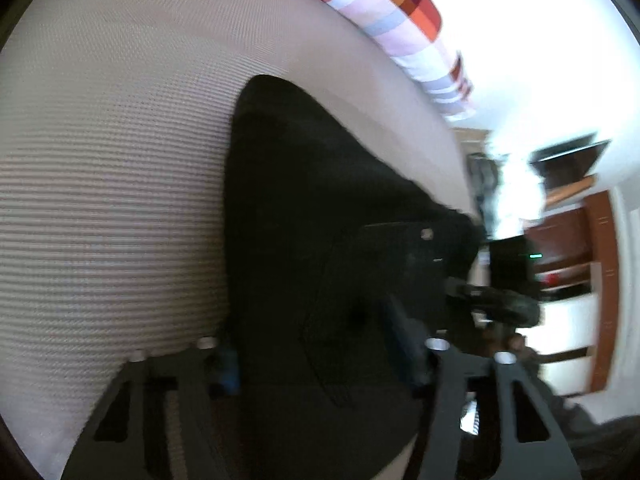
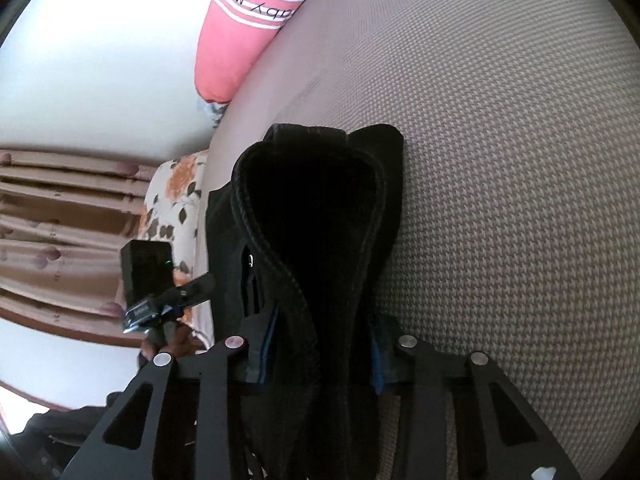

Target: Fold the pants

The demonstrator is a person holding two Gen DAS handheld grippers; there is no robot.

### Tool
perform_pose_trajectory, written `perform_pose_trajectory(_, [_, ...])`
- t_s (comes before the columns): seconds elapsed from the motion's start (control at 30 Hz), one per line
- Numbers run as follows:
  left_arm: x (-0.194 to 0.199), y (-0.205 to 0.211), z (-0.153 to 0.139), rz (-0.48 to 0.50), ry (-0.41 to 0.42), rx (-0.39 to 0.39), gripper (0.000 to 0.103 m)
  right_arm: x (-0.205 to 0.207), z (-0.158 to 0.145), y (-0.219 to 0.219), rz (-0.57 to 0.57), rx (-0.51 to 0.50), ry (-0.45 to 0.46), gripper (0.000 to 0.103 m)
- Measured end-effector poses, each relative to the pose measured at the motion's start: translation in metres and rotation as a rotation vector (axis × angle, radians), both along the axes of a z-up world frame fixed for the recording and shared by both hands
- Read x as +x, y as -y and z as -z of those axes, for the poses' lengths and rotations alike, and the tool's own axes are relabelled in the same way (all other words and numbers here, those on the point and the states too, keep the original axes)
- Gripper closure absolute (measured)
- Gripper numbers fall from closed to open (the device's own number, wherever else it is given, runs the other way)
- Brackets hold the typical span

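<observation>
The black pants [image 1: 304,208] lie on a beige woven bed surface [image 1: 100,200], and both grippers hold them. In the left wrist view my left gripper [image 1: 320,364] is shut on a fold of the pants, which fills the space between its blue-padded fingers. In the right wrist view my right gripper [image 2: 320,352] is shut on the pants [image 2: 316,216] at a thick seamed edge that loops up in front of it. The other gripper [image 2: 160,296] shows at the left of the right wrist view, beside the pants.
A pink striped pillow [image 2: 248,40] lies at the far edge of the bed [image 2: 500,160]; it also shows in the left wrist view [image 1: 400,12]. A floral cloth [image 2: 172,200] and brown curtains [image 2: 60,240] are at the left. Wooden shelves [image 1: 580,248] stand beyond the bed.
</observation>
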State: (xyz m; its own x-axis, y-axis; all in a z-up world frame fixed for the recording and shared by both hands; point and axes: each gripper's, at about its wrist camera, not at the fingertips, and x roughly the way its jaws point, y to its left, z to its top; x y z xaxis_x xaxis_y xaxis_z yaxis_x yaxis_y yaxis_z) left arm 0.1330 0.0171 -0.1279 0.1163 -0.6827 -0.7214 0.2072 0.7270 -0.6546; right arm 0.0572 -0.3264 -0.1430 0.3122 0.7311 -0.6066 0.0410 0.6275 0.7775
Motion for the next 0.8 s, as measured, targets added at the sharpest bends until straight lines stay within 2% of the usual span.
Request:
perform_pose_trajectory(0.13, [-0.007,0.006,-0.005,-0.040,0.034,0.099,0.063,-0.004,-0.006,-0.004,0.047,-0.047,-0.006,0.069])
perform_pose_trajectory(0.27, [-0.020,0.023,-0.018,-0.037,0.133,0.254,0.069,-0.006,-0.021,-0.021,0.067,-0.141,0.020,0.072])
perform_pose_trajectory(0.4, [-0.032,0.034,-0.026,-0.003,0.236,0.377,0.076,-0.005,-0.032,-0.029,0.072,-0.181,0.034,0.076])
perform_pose_trajectory(0.47, [-0.035,0.034,-0.028,0.003,0.251,0.400,0.078,-0.004,-0.036,-0.032,0.080,-0.191,0.036,0.078])
perform_pose_trajectory(0.57, [-0.036,0.029,-0.029,-0.006,0.252,0.396,0.082,-0.004,-0.043,-0.038,0.086,-0.202,0.051,0.080])
perform_pose_trajectory(0.8, [-0.041,0.031,-0.039,-0.002,0.315,0.437,0.084,0.005,-0.057,-0.050,0.071,-0.214,0.080,0.081])
